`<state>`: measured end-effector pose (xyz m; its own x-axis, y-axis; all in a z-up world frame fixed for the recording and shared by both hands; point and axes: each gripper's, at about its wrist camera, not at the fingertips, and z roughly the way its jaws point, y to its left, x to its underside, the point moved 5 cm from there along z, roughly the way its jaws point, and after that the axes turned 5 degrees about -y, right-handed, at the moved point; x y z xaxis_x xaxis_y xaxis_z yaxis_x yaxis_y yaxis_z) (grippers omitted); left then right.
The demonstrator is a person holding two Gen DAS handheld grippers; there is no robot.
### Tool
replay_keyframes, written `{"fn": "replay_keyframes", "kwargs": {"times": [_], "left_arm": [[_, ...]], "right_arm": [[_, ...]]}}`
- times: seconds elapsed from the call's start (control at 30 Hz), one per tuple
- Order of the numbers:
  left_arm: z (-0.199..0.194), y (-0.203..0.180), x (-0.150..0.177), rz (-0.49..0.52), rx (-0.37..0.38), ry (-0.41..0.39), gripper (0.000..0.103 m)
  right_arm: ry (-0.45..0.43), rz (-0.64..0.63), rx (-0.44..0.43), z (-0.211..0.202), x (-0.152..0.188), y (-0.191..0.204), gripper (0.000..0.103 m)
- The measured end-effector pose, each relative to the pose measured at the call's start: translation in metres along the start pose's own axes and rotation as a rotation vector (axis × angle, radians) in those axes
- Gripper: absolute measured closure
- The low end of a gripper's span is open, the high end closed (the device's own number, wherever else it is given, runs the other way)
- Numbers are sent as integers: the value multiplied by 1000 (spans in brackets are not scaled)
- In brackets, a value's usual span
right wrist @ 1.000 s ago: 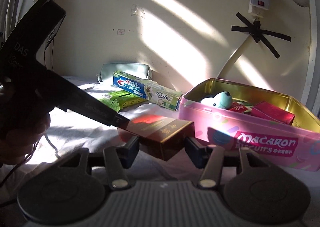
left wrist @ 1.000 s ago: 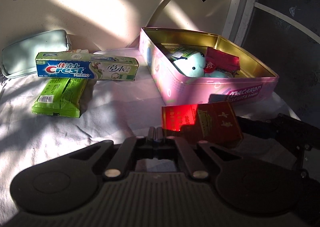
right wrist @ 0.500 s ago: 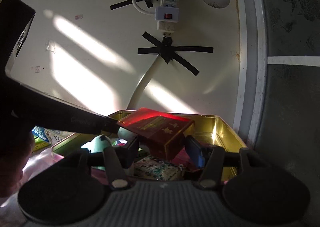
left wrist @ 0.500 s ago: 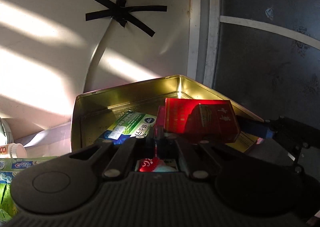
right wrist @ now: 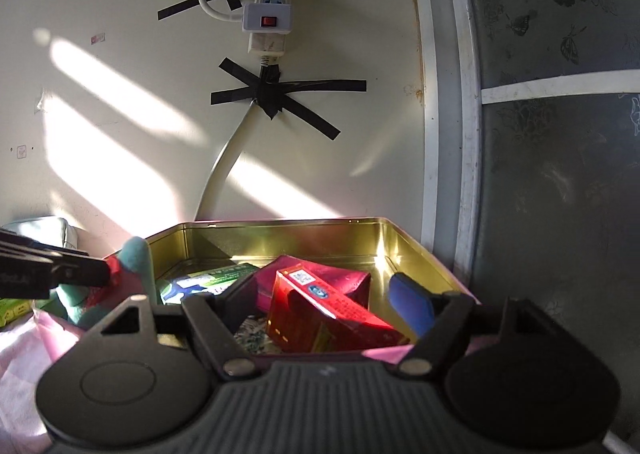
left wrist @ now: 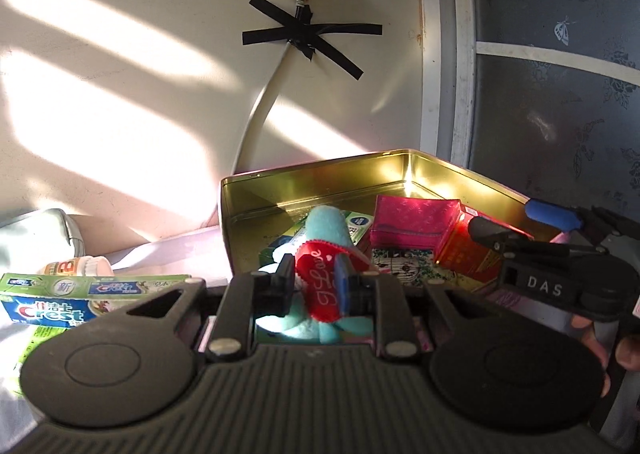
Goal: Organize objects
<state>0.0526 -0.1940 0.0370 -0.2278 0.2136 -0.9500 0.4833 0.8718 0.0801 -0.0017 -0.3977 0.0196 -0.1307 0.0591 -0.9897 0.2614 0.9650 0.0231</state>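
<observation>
gold-lined tin, red box, teal plush toy inside

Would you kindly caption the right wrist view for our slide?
Open right hand-held gripper above the red cardboard box lying tilted inside the gold-lined pink tin.

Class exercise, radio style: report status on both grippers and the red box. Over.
Right gripper just opened, red box released, lying tilted in the tin. Left gripper straddles the plush's red heart. Nothing blocking.
</observation>
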Motion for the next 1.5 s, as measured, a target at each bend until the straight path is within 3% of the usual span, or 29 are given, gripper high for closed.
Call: {"fn": "replay_keyframes", "kwargs": {"times": [0.07,0.17,0.3,0.37,0.47,0.57,0.6,0.63,0.77,0.87,0.97,1.07,1.1,1.13,1.2,1.27,1.33,1.4,1.47,1.5], "left_arm": [[-17,19,8,26,-86,-18,56],[-30,56,27,15,-170,35,56],[-42,126,59,-85,-304,153,56],[-52,157,69,-135,-357,173,56],[-61,203,78,-178,-470,179,56],[-66,243,93,-255,-580,196,56],[-66,260,101,-369,-578,227,57],[-71,270,103,-442,-563,196,56],[-79,278,105,-525,-535,169,55],[-79,274,105,-505,-529,180,55],[-78,278,106,-470,-554,205,54],[-82,294,106,-528,-532,205,54],[-85,300,106,-569,-516,196,54],[-88,305,105,-594,-519,190,54],[-96,312,106,-611,-565,183,52],[-106,320,106,-668,-562,160,52],[-113,321,105,-731,-508,141,52],[-113,317,104,-752,-459,138,52],[-111,309,100,-742,-415,136,50],[-110,304,99,-728,-396,139,48]], "right_arm": [[-13,10,23,-2,-1,-2,28],[-22,10,50,-2,-1,-3,28],[-50,-7,81,-5,-3,2,28],[-55,-18,83,-9,-6,10,29],[-58,-16,1,-19,-16,38,29],[-49,-48,-154,-25,-29,91,29],[-37,-70,-224,-26,-31,113,29],[-21,-105,-300,-27,-33,140,29],[71,-310,-517,-11,-31,246,28],[133,-474,-575,19,-23,313,28],[170,-602,-551,56,-16,355,28],[276,-663,-571,89,-6,377,29],[309,-676,-583,95,-1,380,41],[336,-703,-588,97,7,382,45],[273,-782,-584,84,13,384,55],[216,-829,-601,57,16,381,60],[192,-875,-592,24,21,375,59],[186,-890,-632,-20,32,366,51],[265,-797,-775,-64,42,352,51],[289,-748,-823,-83,45,345,42]]}}
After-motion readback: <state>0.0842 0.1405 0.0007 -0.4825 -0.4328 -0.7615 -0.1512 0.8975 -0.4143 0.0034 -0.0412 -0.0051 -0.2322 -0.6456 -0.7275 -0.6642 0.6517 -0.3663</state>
